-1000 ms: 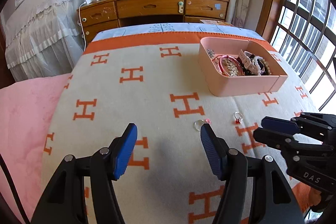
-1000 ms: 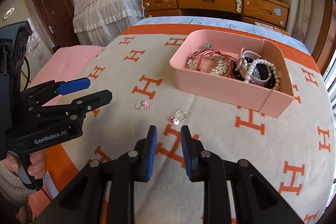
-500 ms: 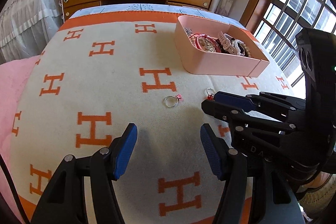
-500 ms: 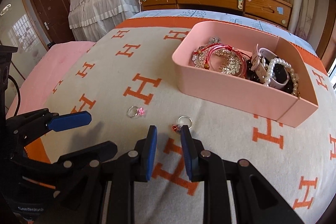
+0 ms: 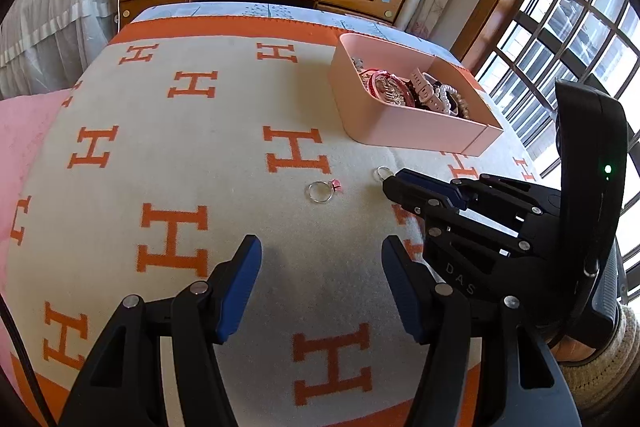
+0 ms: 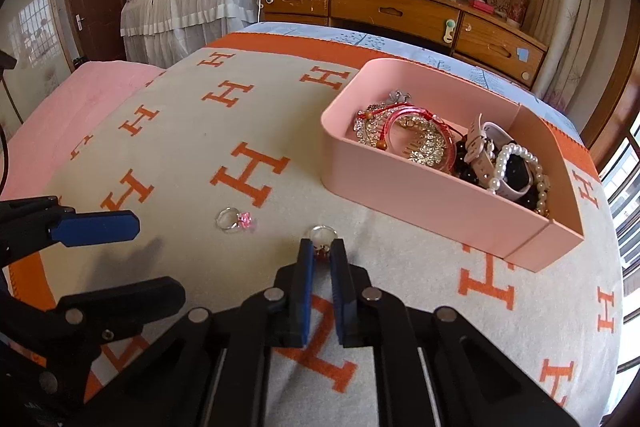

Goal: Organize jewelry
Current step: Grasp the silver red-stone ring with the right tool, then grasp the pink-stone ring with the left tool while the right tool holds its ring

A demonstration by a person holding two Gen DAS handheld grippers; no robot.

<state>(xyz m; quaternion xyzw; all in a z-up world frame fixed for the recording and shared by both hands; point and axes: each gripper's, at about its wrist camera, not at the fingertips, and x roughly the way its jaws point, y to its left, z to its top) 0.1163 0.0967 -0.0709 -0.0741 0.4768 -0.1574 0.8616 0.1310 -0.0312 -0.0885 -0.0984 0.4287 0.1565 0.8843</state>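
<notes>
The right gripper (image 6: 322,251) has just been closing, and its blue pads now pinch the red-stoned ring (image 6: 322,239) that lies on the blanket (image 6: 256,131), with the ring's silver band sticking out just past the fingertips. In the left wrist view the same ring (image 5: 383,172) shows as a small loop at the tip of the right gripper (image 5: 390,184). The left gripper (image 5: 320,263) hangs above the blanket with its jaws wide apart and nothing between them. A second ring with a pink stone (image 6: 234,219) lies loose on the cream cloth just left of the held one, between the two grippers. Beyond both rings stands the pink box (image 6: 420,195), already holding a pile of bracelets (image 6: 404,135), a pearl string (image 6: 520,163) and a watch. A wooden dresser (image 6: 392,11) runs along the far wall.
</notes>
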